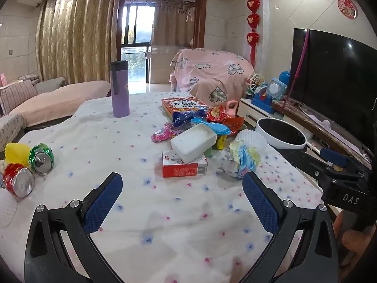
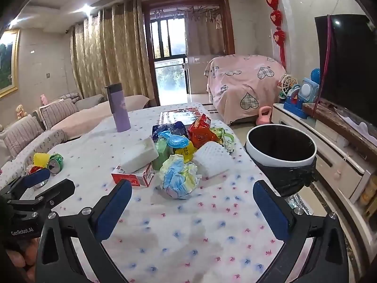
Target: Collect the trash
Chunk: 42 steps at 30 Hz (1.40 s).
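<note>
A heap of trash lies mid-table: a white foam block (image 1: pixel 193 142) (image 2: pixel 139 154) resting on a red and white carton (image 1: pixel 185 166) (image 2: pixel 134 175), a crumpled blue and yellow paper ball (image 1: pixel 242 159) (image 2: pixel 179 176), a white foam net (image 1: pixel 251 139) (image 2: pixel 212 158), and red (image 2: pixel 200 134) and blue wrappers (image 1: pixel 186 115). Crushed green (image 1: pixel 41 159) (image 2: pixel 55 162) and red cans (image 1: pixel 18 180) sit at the table's left edge. My left gripper (image 1: pixel 182 184) is open over bare cloth just short of the carton. My right gripper (image 2: pixel 192 193) is open, near the paper ball. Both are empty.
A white bin with a black liner (image 1: pixel 280 135) (image 2: pixel 280 153) stands off the table's right edge. A purple flask (image 1: pixel 120 89) (image 2: pixel 119 107) stands upright at the far left, a flat red box (image 1: pixel 183 105) behind the heap. A TV (image 1: pixel 329 75) is on the right, a sofa (image 1: pixel 59 99) on the left.
</note>
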Motion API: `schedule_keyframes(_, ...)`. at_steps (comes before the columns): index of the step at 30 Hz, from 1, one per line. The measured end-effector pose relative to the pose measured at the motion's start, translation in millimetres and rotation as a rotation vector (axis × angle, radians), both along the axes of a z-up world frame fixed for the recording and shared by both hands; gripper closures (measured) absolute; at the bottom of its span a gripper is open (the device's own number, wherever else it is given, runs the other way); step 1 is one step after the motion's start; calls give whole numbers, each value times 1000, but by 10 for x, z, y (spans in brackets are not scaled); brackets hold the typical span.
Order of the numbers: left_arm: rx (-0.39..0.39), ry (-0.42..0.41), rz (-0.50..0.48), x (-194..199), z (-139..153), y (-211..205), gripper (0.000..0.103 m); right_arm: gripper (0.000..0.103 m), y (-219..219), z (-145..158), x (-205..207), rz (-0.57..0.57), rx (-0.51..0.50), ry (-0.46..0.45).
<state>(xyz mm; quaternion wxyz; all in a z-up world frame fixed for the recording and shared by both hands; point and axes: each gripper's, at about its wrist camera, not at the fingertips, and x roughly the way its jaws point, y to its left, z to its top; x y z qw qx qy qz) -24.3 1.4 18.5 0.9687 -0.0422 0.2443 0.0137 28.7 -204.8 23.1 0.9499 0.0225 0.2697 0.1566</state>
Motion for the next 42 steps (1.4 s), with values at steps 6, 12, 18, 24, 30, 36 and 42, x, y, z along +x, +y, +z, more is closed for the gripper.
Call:
schedule_keyframes(6,3,-1,-2,-22,-8,-34,0,0,-20,0,-12,-6,10,2)
schedule_keyframes(12,3,2,-2,-1,-25,-38,0,0,-29,-16,9,0,21,13)
schedule_keyframes(18,3,7,-1,18,-41,-39,0,0,-11,-32,9,11,27,15)
schedule_keyframes(24,5,9,-1,29,-60,-34,0,0,1,-39,13,10,30,13)
schedule_keyframes(30,3,10,0,48,-83,-26,0,0,-10,-49,9,13,36,12)
schedule_keyframes(36,5,9,-1,38,-72,-34,0,0,-5,-49,10,13,37,13)
schedule_keyframes(42,4,10,-2,42,-76,-31,0,0,-1,-51,12,15,38,11)
